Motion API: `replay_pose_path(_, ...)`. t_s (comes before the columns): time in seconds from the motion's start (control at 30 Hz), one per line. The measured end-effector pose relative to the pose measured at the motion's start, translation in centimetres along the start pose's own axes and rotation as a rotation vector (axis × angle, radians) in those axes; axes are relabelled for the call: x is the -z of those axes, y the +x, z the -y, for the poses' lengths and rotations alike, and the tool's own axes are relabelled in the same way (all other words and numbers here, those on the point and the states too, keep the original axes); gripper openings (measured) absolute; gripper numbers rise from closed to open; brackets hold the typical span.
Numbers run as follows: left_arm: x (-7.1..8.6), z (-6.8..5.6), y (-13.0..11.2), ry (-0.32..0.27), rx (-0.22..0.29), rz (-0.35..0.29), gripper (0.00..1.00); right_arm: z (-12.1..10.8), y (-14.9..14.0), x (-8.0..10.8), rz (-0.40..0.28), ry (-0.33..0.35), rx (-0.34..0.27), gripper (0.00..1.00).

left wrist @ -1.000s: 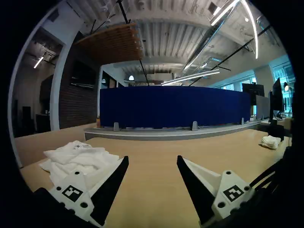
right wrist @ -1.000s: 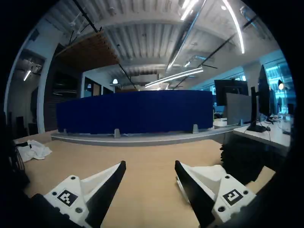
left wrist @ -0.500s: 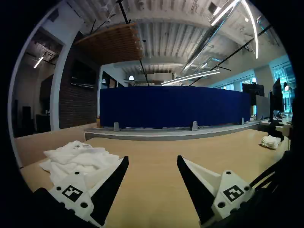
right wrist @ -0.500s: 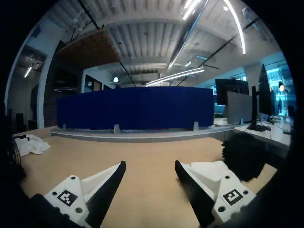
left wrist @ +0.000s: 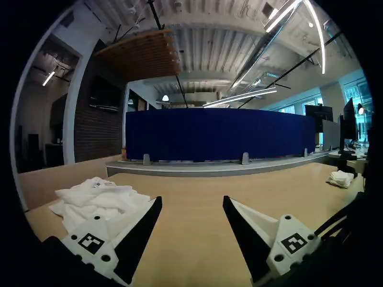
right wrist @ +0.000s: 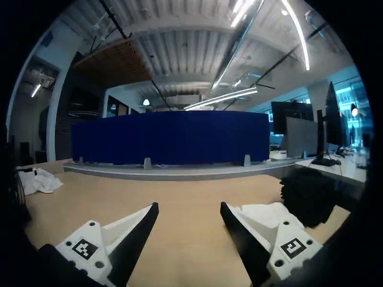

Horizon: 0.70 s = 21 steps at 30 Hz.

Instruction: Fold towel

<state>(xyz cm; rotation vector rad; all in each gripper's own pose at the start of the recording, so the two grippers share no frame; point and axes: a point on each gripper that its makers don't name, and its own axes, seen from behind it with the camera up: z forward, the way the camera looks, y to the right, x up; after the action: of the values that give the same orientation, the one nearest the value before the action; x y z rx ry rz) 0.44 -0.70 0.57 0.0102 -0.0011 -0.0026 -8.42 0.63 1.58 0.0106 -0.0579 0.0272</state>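
- The towel [left wrist: 95, 198] lay crumpled in a loose white heap on the table [left wrist: 191, 229], at about 10 o'clock from the left gripper [left wrist: 191, 198] and close to it; its near edge was hidden behind that gripper's left finger.
- The towel's far edge stopped short of the table's left border, where a low wooden panel [left wrist: 62, 174] rose at 9 o'clock.
- In the right gripper view the towel [right wrist: 40, 181] sat far off at 9 to 10 o'clock, well apart from the right gripper [right wrist: 188, 204].
- The left gripper's jaws stood wide apart with nothing between them, bare wood showing through the gap.
- The right gripper's jaws were likewise spread wide and empty, low over the tabletop.
- From both grippers the stretch toward 12 o'clock was open table, running to a grey rail [left wrist: 206, 167] along the far edge.
- A blue partition [left wrist: 215, 134] stood on that rail and closed off the far side from 11 to 1 o'clock.
- A small white bundle [left wrist: 341, 178] rested near the table's right end, at 2 o'clock from the left gripper and well away from the towel.
- A black stack [right wrist: 306, 196] sat at 2 o'clock from the right gripper, near its right finger, narrowing the room on that side.
- Monitors [right wrist: 330, 119] stood on a neighbouring desk beyond the stack, at about 2 o'clock.
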Motion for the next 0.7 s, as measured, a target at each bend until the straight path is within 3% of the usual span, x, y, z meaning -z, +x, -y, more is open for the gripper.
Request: replay_pose_path(0.7, -0.02, 0.01, -0.03, 0.0, 0.0, 0.0, 0.94, 0.72, 0.19, 0.77, -0.023, 0.012, 0.02, 1.0)
